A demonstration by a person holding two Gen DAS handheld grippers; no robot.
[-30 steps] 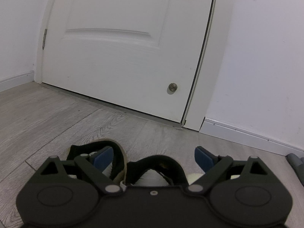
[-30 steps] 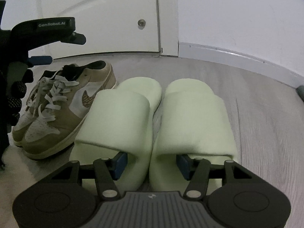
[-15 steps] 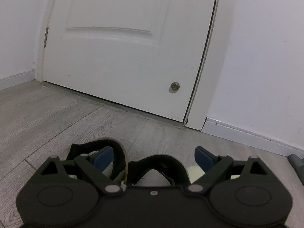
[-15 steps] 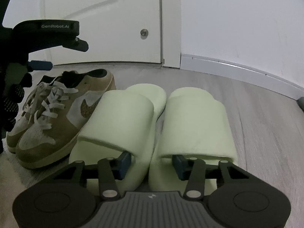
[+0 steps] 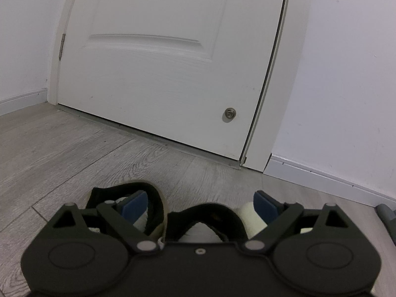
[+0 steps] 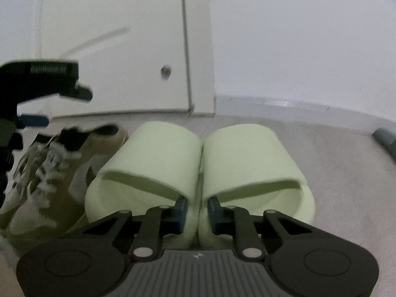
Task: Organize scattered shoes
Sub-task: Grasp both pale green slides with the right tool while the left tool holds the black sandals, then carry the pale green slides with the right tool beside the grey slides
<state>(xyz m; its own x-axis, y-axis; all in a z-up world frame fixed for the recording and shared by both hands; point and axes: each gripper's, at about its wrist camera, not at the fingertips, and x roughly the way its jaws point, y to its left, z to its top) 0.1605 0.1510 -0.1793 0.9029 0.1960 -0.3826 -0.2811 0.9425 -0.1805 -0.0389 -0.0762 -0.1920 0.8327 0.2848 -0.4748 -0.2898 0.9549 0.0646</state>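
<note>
Right wrist view: two slippers (image 6: 198, 163) side by side at frame centre, touching along inner edges, on the floor (image 6: 334, 173). Right gripper (image 6: 197, 214) at lower centre, fingers (image 6: 179, 210) pressed against the slippers' adjoining inner walls. Pair of sneakers (image 6: 49, 173) just left of the slippers, touching. Left gripper (image 6: 44, 94) at the left edge, above the sneakers. Door (image 6: 111, 49) behind, upper left; baseboard (image 6: 297, 106) to the right.

Left wrist view: sneaker collars (image 5: 158, 212) between wide-spread fingers (image 5: 135, 204), lower centre.

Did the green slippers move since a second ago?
Yes. The slippers, pinched together by the right gripper, tipped up, toes toward the door.
</note>
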